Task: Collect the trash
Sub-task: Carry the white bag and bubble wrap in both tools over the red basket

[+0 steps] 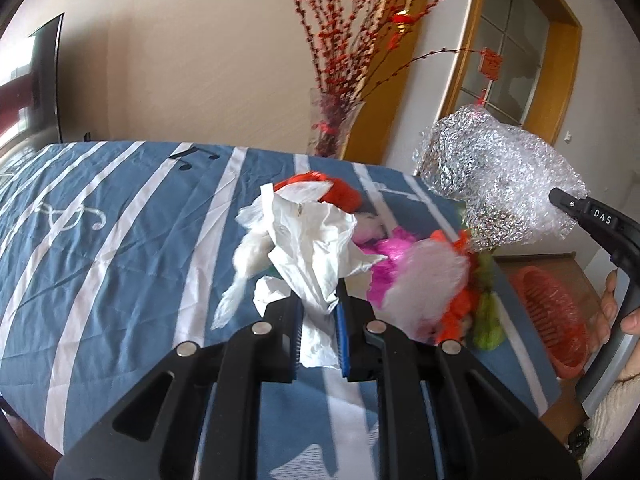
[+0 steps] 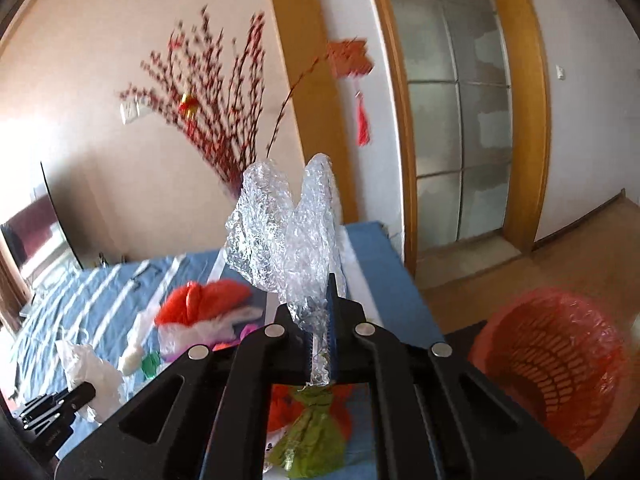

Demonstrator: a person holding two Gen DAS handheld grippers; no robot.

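My left gripper (image 1: 320, 312) is shut on a crumpled white tissue (image 1: 316, 248) just above the blue striped tablecloth (image 1: 100, 240). My right gripper (image 2: 320, 316) is shut on a wad of clear bubble wrap (image 2: 288, 236) and holds it up in the air beyond the table's right edge; it also shows in the left wrist view (image 1: 500, 176). A pile of trash lies on the cloth: a red bag (image 1: 340, 190), pink plastic (image 1: 386, 260), white plastic (image 1: 428, 280), orange and green scraps (image 1: 486, 316). A red basket (image 2: 556, 368) lined with clear plastic stands below the table at right.
A glass vase of red berry branches (image 1: 332, 128) stands behind the table's far edge. A TV screen (image 1: 44, 80) is at far left. A wooden-framed glass door (image 2: 456, 120) and wooden floor (image 2: 520, 276) lie to the right.
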